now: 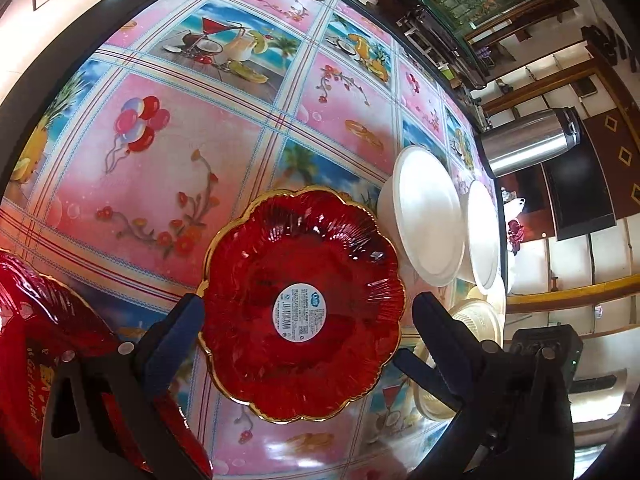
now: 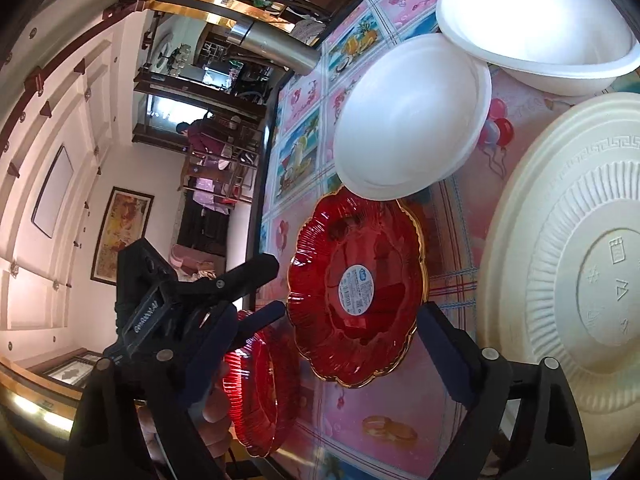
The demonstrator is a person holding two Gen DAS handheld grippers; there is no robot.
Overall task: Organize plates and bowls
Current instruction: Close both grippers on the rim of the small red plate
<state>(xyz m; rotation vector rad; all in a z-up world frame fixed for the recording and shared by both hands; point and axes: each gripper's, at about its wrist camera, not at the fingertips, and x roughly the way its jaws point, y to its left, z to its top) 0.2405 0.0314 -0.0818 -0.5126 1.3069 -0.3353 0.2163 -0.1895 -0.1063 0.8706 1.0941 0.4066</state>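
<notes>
Red glass with a gilt scalloped rim: the plate (image 1: pixel 302 304) lies flat on the tabletop (image 1: pixel 160 160), a round white label at its centre. Both hand-held grippers frame it. The left hand-held gripper (image 1: pixel 308 316) stands open, its blue-padded fingers (image 1: pixel 176 340) spread to either side of the plate; whether the pads touch the rim cannot be told. The right hand-held gripper (image 2: pixel 340 344) is likewise wide open, with the plate between its fingers and nothing gripped. A second red plate (image 2: pixel 256 392) sits near the table edge, just beside the first. Two white foam bowls (image 2: pixel 412 120) rest beyond the plate; the nearer one overlaps the plate's far rim in the right wrist view, and the farther bowl (image 2: pixel 540 24) touches the nearer. A cream embossed disposable plate (image 2: pixel 572 280) lies upside down beside them. A steel flask (image 1: pixel 532 144) stands at the table's far edge.
</notes>
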